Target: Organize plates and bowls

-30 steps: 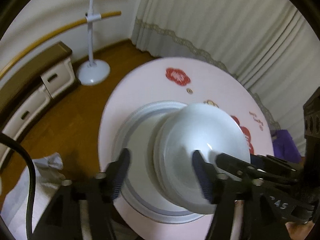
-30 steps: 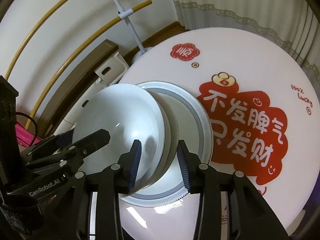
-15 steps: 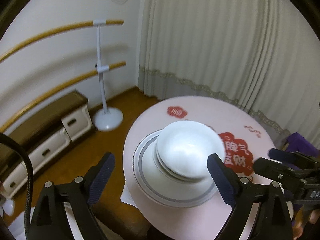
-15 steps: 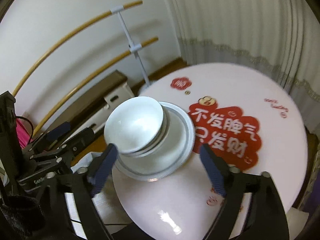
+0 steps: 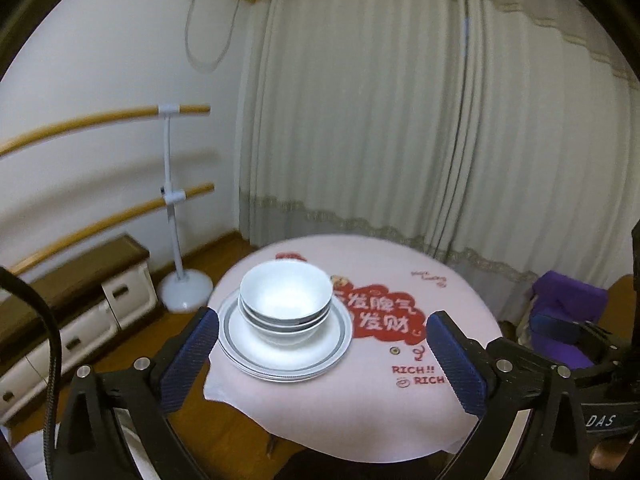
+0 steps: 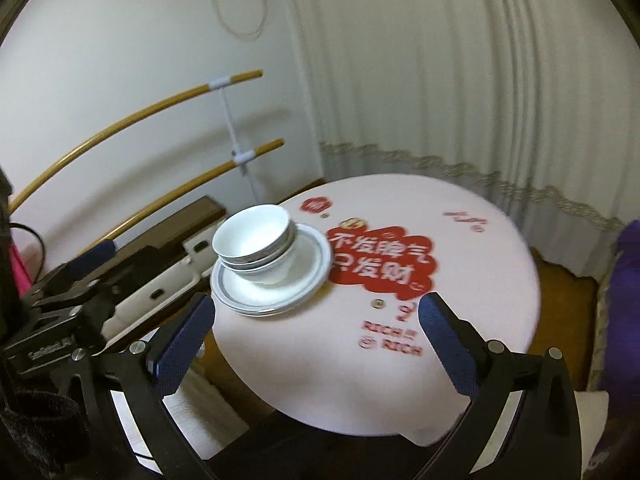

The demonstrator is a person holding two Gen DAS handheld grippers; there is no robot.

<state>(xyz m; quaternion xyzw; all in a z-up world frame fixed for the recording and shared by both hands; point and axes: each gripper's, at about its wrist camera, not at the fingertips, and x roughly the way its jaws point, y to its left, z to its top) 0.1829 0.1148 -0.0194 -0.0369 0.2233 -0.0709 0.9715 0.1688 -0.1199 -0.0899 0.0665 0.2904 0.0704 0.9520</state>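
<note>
Several white bowls (image 5: 286,300) are nested in a stack on grey-rimmed white plates (image 5: 280,360), on the left part of a round table under a pink cloth (image 5: 360,412) with red print. My left gripper (image 5: 320,320) hangs well back from the table, its jaws opening wide with nothing between them. In the right wrist view the bowls (image 6: 252,236) and plates (image 6: 312,276) sit far ahead on the left. My right gripper (image 6: 316,300) is also drawn back, jaws opening and empty. The left gripper's body (image 6: 80,280) shows at the left edge.
A white stand with two wooden bars (image 5: 172,200) rises left of the table by the wall. A low brown-topped cabinet (image 5: 80,292) runs beneath it. Pale curtains (image 5: 400,120) hang behind the table. A purple object (image 5: 568,296) sits to the right.
Both grippers have pulled back and upward from the bowl stack, and their jaws have spread wide. The top bowl was let go and rests nested on the stack.
</note>
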